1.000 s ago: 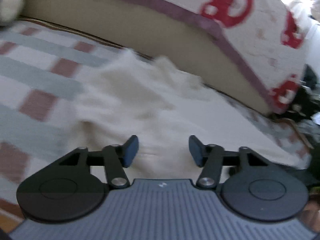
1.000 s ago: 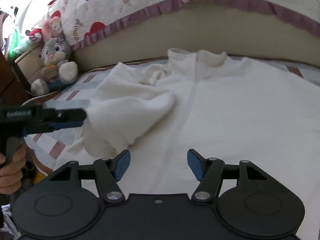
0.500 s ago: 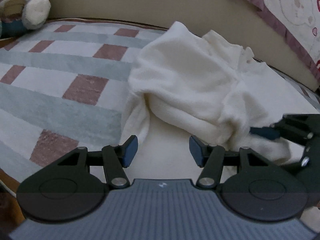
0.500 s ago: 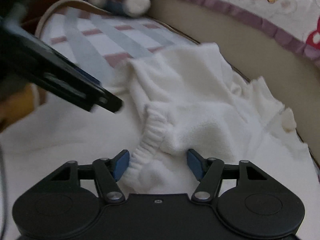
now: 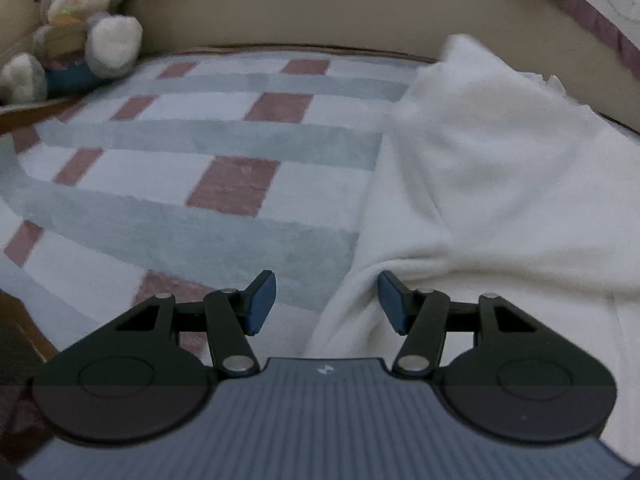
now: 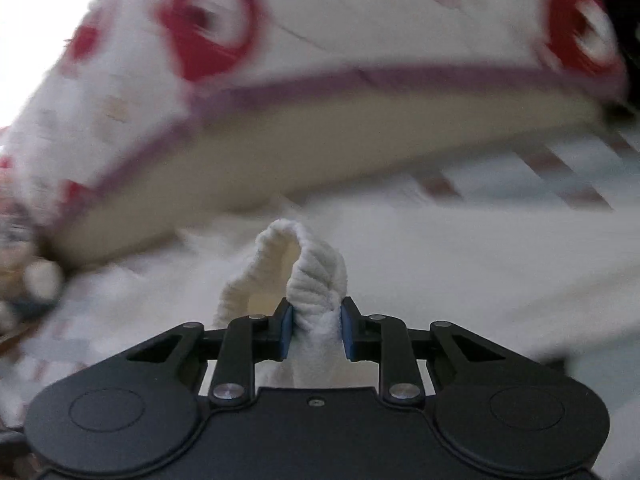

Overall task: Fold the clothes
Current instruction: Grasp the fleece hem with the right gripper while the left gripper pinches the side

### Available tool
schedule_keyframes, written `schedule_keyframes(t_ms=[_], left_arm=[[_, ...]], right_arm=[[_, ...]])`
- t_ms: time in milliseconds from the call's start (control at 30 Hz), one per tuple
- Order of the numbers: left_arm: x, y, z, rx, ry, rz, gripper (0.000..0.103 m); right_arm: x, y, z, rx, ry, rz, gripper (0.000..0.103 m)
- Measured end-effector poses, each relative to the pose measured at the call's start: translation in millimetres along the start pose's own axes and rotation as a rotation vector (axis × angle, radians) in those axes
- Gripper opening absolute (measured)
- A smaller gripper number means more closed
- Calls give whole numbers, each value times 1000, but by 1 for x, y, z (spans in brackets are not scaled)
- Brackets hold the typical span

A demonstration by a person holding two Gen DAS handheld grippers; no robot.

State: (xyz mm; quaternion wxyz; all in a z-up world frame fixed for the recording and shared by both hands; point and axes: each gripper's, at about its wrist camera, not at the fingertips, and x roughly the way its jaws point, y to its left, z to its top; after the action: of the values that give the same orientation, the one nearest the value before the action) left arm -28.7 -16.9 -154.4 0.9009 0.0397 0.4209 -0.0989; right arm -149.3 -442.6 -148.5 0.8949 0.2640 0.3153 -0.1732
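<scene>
my right tongs (image 6: 314, 330) are clamped on a ribbed cuff (image 6: 316, 276) of the white fleece top (image 5: 500, 184), which lies spread on the plaid bed cover (image 5: 192, 184) below the padded headboard (image 6: 320, 140); my left tongs (image 5: 326, 304) hang wide apart over the top's near edge, holding nothing. a plush rabbit (image 5: 80, 28) sits in the far corner.

risks from here: the cuff is thick and bunched between narrow pads, so a fast pull could slip it free and drop the sleeve in a heap; with no second hold on the body, dragging the sleeve could also skew the whole top across the cover (the right view is heavily smeared, which suggests quick motion).

against half a second ago: my right tongs then stood open around the cuff and are now closed on it, with the view swung up toward the headboard. the rumpled mound in the left view has flattened, the other tool has left that view, and my left tongs have shifted toward the bare cover.
</scene>
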Motion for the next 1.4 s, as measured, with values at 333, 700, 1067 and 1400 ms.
schedule_keyframes(t_ms=[333,700,1067,1400], left_arm=[[-20,-41,10,197,-108,-137,61],[25,-120,-2,625,-61,82,67],[0,-83,20,351,-251,160,10],[32,-3,16,22,-39,110,27]], right_arm=[[23,-45,-28,137,78,109,56],[22,-40,-30,114,68,231,68],[28,-32,-30,48,146,35,72],[22,-26,-34,5,189,-39,16]])
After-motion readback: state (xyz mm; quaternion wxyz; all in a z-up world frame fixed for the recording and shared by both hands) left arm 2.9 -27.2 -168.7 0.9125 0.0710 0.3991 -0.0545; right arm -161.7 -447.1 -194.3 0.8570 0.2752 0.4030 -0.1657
